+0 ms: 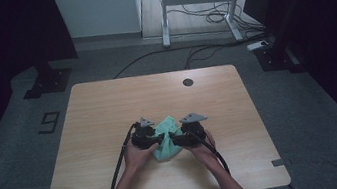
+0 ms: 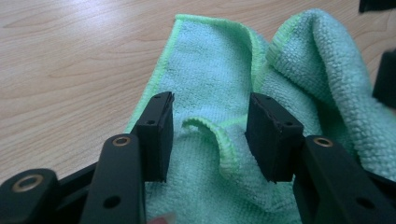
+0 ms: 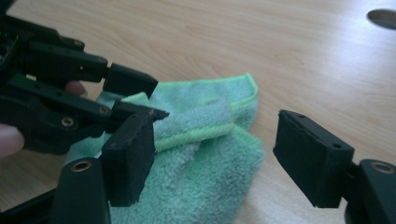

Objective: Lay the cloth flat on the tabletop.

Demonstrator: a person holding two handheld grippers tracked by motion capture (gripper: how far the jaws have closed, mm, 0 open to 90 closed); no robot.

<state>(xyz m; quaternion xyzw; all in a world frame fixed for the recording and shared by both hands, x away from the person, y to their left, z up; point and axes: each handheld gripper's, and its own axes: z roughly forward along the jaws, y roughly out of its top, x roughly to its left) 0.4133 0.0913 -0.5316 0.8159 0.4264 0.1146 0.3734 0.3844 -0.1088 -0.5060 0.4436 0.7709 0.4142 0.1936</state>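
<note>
A green microfibre cloth [image 2: 210,88] is seen crumpled on the table [image 1: 108,108], between the open, empty jaws of the left gripper [image 2: 210,135] and right gripper [image 3: 212,156]. It is probably soft and light; the hemmed fold should be taken.

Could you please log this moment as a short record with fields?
surface: wooden table
item: green cloth, crumpled, lying near the table's front middle
left gripper: open, jaws on either side of a raised fold of cloth
right gripper: open, over the cloth's edge
table hole: dark, round, near the far edge
floor: cables
</note>
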